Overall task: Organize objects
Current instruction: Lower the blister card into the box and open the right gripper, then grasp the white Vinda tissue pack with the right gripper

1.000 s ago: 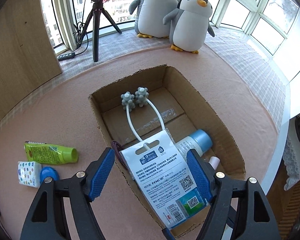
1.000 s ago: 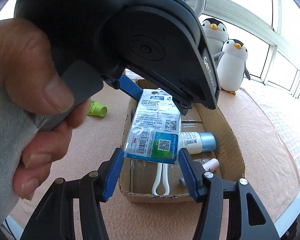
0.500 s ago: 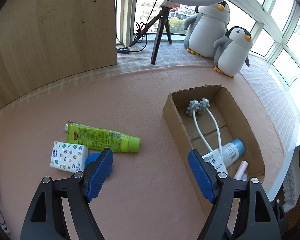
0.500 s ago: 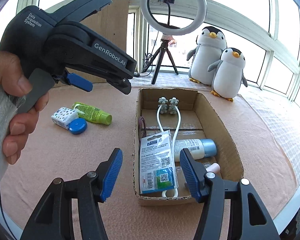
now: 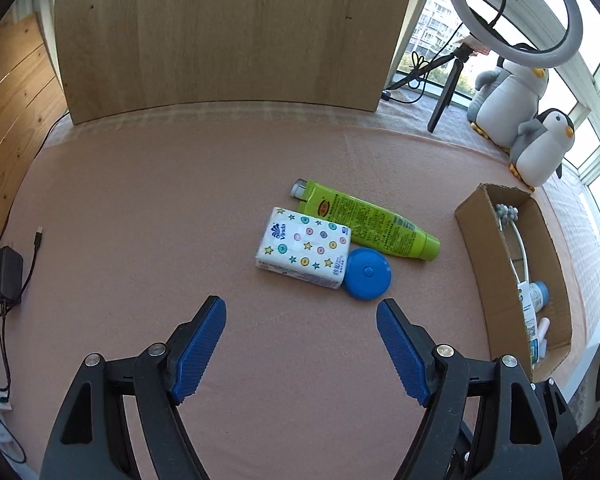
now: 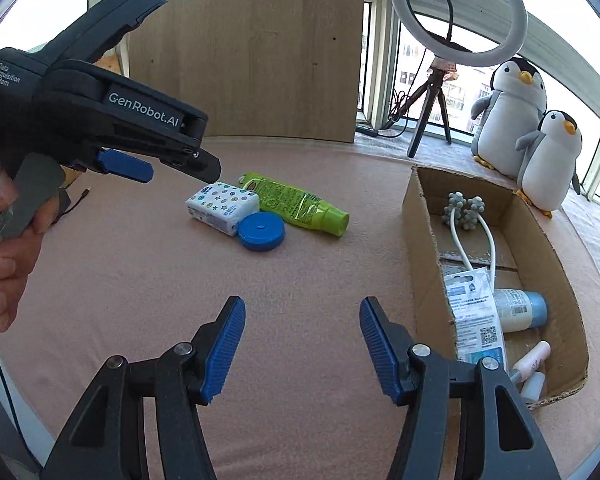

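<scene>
Tissue pack [image 5: 303, 254], disc [image 5: 366, 274] and tube [image 5: 366, 220] lie left of the box [image 5: 496, 276].

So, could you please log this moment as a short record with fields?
left gripper: open, empty, above the mat near the tissue pack
right gripper: open, empty
on mat: tissue pack, blue disc, green tube, clustered together
box: holds massager, carded packet, blue-capped bottle, pink tube
behind box: two penguins
left to pack: the three on the mat
</scene>
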`<action>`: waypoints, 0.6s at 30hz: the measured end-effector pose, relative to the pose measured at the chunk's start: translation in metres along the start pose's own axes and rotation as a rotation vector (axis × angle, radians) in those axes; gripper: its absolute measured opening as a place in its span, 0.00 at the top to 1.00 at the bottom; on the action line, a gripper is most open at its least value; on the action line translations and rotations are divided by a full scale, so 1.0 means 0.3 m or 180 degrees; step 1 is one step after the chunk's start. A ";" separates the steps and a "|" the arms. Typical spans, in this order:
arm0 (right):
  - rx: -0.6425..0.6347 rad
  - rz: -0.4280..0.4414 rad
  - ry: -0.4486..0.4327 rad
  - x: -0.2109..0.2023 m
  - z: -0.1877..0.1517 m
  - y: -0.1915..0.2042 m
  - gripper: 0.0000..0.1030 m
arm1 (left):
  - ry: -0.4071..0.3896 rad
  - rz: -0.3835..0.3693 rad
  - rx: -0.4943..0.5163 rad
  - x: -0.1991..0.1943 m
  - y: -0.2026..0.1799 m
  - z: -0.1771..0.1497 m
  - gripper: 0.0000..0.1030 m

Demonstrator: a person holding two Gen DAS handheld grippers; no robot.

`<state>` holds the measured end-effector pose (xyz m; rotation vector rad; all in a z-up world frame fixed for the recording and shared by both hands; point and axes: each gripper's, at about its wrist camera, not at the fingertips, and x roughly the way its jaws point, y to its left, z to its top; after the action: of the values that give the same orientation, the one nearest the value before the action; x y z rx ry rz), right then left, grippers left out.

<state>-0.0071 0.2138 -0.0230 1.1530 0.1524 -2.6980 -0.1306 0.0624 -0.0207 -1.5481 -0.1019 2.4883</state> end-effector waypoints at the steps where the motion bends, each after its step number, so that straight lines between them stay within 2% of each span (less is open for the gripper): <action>1: -0.0020 0.0019 0.0012 0.010 -0.001 0.015 0.46 | 0.0011 0.0006 -0.0024 -0.001 0.025 -0.011 0.22; 7: -0.0033 0.0060 0.0107 0.062 0.002 0.082 0.46 | 0.0036 0.0019 -0.0271 -0.013 0.168 -0.068 0.22; 12: -0.0224 0.0131 0.0192 0.109 0.029 0.132 0.46 | 0.0034 0.0031 -0.0434 -0.021 0.234 -0.105 0.22; 18: -0.0279 0.0093 0.0213 0.214 0.128 0.107 0.46 | 0.0038 0.0083 -0.0554 -0.040 0.304 -0.153 0.22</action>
<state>-0.0702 0.1667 -0.0437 1.2103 0.2592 -2.6011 -0.0974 -0.0317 -0.0460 -1.6392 -0.3062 2.5493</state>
